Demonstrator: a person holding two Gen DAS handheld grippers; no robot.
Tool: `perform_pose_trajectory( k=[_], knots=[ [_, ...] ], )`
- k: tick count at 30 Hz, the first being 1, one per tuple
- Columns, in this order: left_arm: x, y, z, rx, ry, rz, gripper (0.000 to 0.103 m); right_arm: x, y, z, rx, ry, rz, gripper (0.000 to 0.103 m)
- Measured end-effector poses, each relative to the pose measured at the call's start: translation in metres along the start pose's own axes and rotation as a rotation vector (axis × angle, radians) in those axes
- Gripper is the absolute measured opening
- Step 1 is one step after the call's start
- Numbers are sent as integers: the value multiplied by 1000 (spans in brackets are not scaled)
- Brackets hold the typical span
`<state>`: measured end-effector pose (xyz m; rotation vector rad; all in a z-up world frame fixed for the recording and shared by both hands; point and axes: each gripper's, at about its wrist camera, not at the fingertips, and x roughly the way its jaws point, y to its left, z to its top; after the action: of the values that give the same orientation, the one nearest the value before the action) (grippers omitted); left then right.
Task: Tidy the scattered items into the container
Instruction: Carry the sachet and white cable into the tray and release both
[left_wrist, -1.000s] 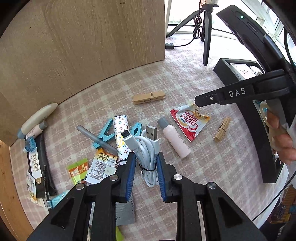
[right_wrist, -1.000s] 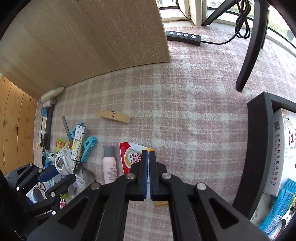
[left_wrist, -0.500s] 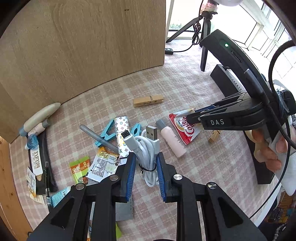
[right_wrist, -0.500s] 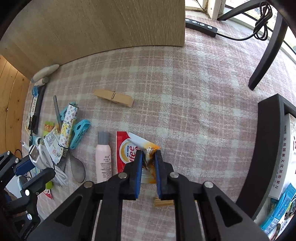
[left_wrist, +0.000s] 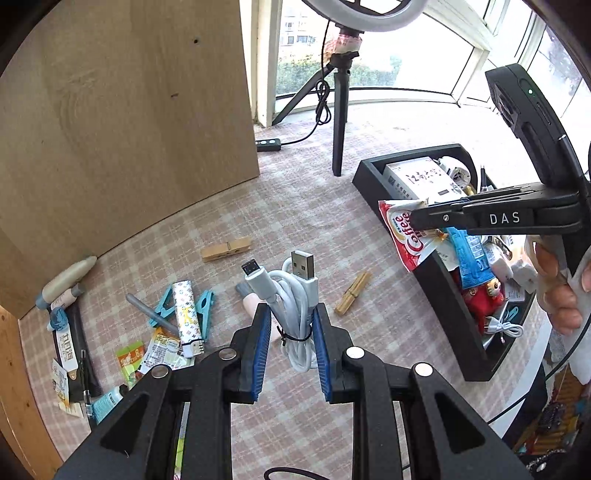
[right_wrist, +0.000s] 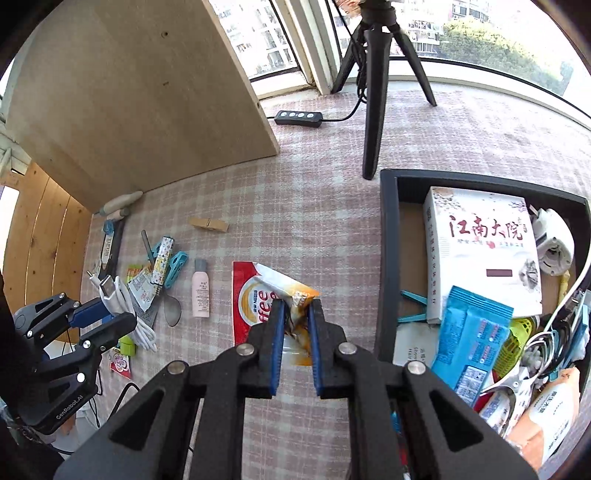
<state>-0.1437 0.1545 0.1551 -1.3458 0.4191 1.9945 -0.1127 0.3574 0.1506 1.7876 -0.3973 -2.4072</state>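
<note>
Two ribbed blue-padded claws: left claw (left_wrist: 289, 325) pinching coiled white cable (left_wrist: 293, 306), right claw (right_wrist: 295, 325) pinching crinkled foil coffee sachet (right_wrist: 258, 295).

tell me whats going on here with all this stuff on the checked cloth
A person is tidying with a handheld gripper in each hand. The left gripper is shut on a bundled white USB cable, lifted off the pink checked tablecloth. The right gripper pinches a red and white coffee creamer sachet, held near the rim of the black rectangular tray, which is already crowded. Wooden clothespegs, a small pink bottle and other bits remain scattered.
</note>
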Motion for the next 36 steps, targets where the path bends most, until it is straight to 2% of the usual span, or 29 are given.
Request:
perform_pose_trajectory(
  k=[6, 10, 14, 18, 19, 20, 21, 22, 24, 29, 36],
  knots=[
    [-5, -74, 31, 79, -42, -97, 21, -62, -73, 8, 94, -100, -96, 13],
    [0, -125, 48, 136, -51, -158, 21, -94, -124, 10, 166, -131, -157, 13],
    [8, -169, 62, 180, -46, -204, 21, -102, -164, 11, 219, -130, -207, 13],
    [16, -204, 77, 216, -45, -213, 21, -101, -190, 11, 256, -123, -234, 13],
    [18, -210, 80, 219, -52, -214, 22, -101, -193, 11, 252, -126, -233, 13],
    [20, -217, 85, 229, -67, -203, 28, -101, -195, 12, 239, -132, -221, 14],
    [23, -221, 89, 228, -72, -181, 36, -101, -196, 13, 230, -134, -213, 18],
    [27, -222, 93, 209, -64, -169, 55, -102, -198, 13, 239, -136, -219, 33],
    [30, -221, 97, 184, -64, -191, 58, -109, -201, 12, 263, -168, -230, 54],
    [28, -215, 94, 203, -76, -164, 56, -116, -201, 10, 282, -195, -215, 56],
    [19, -192, 87, 175, -83, -132, 55, -112, -186, 9, 261, -192, -211, 56]
  ],
)
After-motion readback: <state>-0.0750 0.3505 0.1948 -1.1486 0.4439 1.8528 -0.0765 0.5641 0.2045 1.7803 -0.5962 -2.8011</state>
